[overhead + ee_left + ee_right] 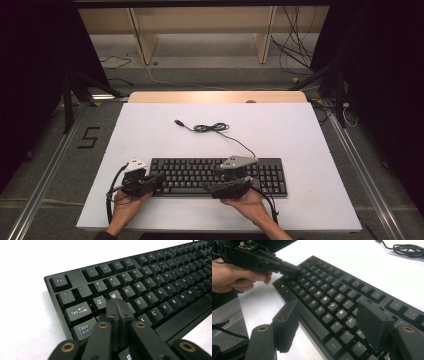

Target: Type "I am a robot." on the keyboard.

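The black full-size plastic keyboard (218, 176) lies on the white surface (150, 135). Left gripper (117, 305): jaws together, tips over the keyboard's A/S keys, key-pressing apparently in hand. Right gripper (329, 322): jaws apart, empty, above the keyboard's right half. Judged next move: short, vertical press on one key.

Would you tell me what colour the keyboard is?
Black keyboard, white key legends; the left gripper view shows it best.
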Available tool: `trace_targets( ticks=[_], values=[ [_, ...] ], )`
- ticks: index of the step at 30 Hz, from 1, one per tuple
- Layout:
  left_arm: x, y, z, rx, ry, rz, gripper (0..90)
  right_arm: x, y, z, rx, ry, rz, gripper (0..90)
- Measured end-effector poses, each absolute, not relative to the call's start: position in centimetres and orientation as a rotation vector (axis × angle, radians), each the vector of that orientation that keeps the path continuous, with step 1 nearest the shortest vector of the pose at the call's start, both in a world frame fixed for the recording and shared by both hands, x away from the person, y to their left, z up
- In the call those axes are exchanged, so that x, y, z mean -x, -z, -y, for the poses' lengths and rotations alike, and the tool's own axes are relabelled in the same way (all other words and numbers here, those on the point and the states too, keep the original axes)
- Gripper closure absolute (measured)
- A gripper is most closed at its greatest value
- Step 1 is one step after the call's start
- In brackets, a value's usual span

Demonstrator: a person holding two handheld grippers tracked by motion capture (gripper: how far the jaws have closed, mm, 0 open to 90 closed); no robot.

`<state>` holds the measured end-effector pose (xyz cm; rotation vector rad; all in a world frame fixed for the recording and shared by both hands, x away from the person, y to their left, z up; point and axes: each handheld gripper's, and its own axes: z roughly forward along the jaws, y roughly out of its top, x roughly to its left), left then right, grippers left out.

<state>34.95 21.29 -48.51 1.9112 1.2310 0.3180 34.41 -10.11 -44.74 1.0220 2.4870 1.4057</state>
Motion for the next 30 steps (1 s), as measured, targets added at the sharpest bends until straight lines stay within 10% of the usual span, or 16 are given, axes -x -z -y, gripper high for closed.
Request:
trace_targets(
  ticks=[18,30],
  values=[
    [-33.6,47.0,-21.8,-1.821,-0.282,-1.180,53.0,-34.9,44.9,9.8,-1.026,-1.409,-2.478,35.9],
    [-32.6,46.2,-21.6,-1.780,-0.273,-1.102,37.7,-35.3,45.3,8.9,-1.010,-1.370,-2.498,60.4]
  ],
)
